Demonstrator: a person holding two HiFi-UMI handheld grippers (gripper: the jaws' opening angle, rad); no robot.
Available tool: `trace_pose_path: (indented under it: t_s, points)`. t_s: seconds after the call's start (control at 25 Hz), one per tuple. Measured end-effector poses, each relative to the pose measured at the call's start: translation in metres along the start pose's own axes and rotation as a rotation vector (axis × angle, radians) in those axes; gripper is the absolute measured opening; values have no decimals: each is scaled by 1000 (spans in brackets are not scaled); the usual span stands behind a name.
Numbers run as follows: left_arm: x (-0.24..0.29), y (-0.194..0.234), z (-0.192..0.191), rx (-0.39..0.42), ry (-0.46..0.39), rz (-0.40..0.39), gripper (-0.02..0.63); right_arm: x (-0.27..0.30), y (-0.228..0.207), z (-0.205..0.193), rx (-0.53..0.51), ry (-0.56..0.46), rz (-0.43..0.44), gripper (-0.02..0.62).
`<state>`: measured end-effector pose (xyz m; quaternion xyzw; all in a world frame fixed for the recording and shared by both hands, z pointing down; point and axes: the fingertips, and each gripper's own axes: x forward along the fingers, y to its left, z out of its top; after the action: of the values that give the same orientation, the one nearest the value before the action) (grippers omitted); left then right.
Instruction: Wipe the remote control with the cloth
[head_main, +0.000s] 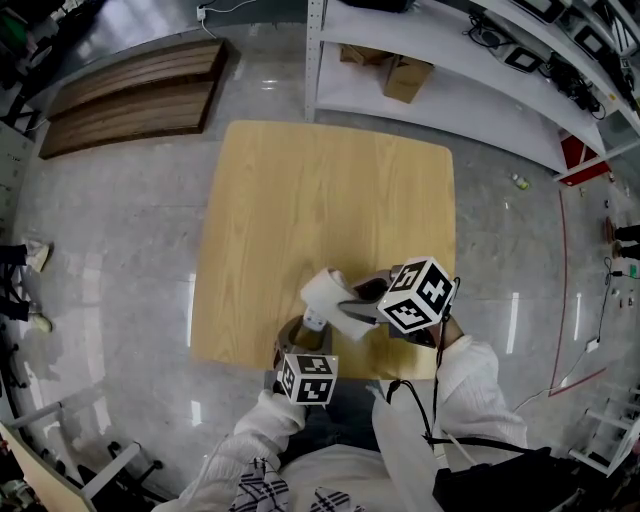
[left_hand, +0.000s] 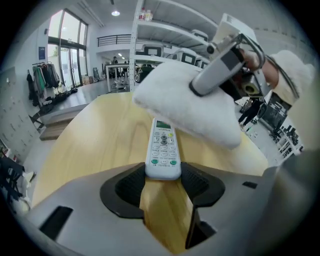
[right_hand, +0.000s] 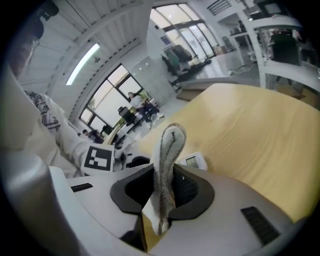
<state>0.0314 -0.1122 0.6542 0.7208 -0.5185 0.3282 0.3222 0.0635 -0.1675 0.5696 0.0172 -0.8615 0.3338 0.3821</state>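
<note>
A person at the near edge of a wooden desk readies a remote for wiping. The left tool has its two dark pads pressed on the sides of the remote's near end. That grip appears meant to steady the handset, keys up, with its display pointing away from the person. The right tool pinches a folded white cloth by one edge, so the bulk of the cloth stands free beyond the jaws as a pad for rubbing.

The left gripper view shows the cloth hanging over the remote's far end, near the display. Whether it touches the remote cannot be told from here. The wiping looks about to start or barely under way, with most of the keypad in plain sight.

The head view sets the scene: both tools meet at the desk's front edge, left tool low and right tool beside it. In that view the cloth hides nearly all of the remote. It does not show whether the remote rests on the desk or is held just above it. The right gripper view adds the cloth's thin folded profile and a corner of the remote behind it. Shelving stands beyond the desk.
</note>
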Motion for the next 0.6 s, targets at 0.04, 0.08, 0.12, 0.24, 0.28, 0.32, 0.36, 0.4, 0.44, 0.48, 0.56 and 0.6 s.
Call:
trace_pose_path:
  t_s: [0.04,0.08,0.12,0.24,0.28,0.32,0.36,0.4,0.44,0.48,0.56,0.6]
  points:
    - [0,0,1,-1,0,0,224,10,5,-7,-26,60,31,89]
    - [0,0,1,-1,-1,0,224,21,9,-14,-48,109,59,89]
    - [0,-1,2,-1,-2,-1,224,30,12,-19,-60,148,89,89]
    - [0,-4,3,0,-4,-4,224,52,16,-27,-59,212,119,89]
    - [0,-4,3,0,-6,-4,224,56,11,-28,-59,223,94,89]
    - [0,-4,3,0,-7,-4,224,59,4,-29,-56,228,57,89]
    - [0,-4,3,1,-8,-3,224,59,-4,-28,-47,227,13,89]
    - [0,-3,3,3,-8,-1,224,58,-11,-25,-33,222,-30,89]
    - [0,-3,3,5,-8,1,224,55,-16,-22,-14,214,-61,89]
    - [-1,-2,2,6,-8,2,224,53,-19,-21,8,204,-77,89]
    - [-1,-2,1,6,-7,2,224,50,-24,-20,50,179,-88,89]
    - [-1,-2,1,6,-7,2,224,48,-26,-19,69,167,-93,89]
